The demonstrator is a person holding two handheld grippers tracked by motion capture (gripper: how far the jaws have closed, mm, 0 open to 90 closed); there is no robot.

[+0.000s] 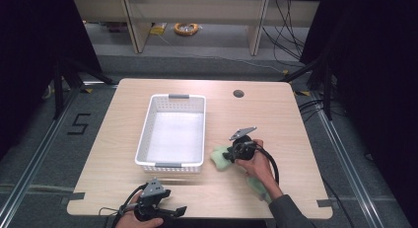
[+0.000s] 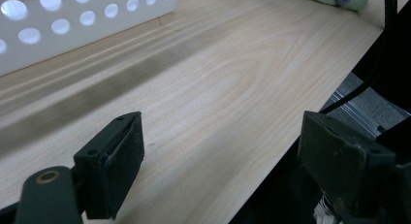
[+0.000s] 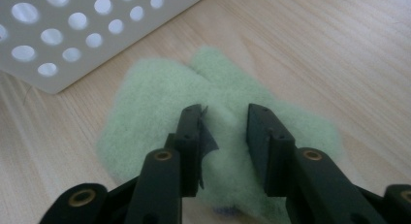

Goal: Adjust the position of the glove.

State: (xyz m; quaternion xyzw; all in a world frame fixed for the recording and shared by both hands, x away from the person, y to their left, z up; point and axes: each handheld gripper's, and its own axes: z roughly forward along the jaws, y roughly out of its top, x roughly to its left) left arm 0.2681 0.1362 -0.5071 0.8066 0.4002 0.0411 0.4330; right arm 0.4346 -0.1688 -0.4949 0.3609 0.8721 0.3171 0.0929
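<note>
Nearest the person, at the front edge of the pale wood-grain desk, the left claw is held in the left hand at the bottom of the high view. Its jaws stand wide apart and released, with nothing between them. In the left gripper view one black pad lies over the desk surface and the other hangs past the desk's edge.

Further in, right of centre, the right hand holds the right claw, which points toward the white perforated plastic basket. The person's grey sleeve enters from the bottom edge. The right claw sits low on a light green fuzzy cloth piece, jaws narrowed with a ridge of the green pile bunched between the pads. Whether the pads press the cloth firmly cannot be told; the gap between them remains visible, so the claw reads as not yet clenched on it. The cloth lies flat on the desk, just beside the basket's near right corner, apart from the basket wall.

A second pale green fuzzy piece lies on the desk by the right forearm, partly hidden under it.

The basket stands at mid-desk, long side running away from the person, with grey handles at both short ends. Beyond it, a dark round grommet hole sits near the desk's far edge.
</note>
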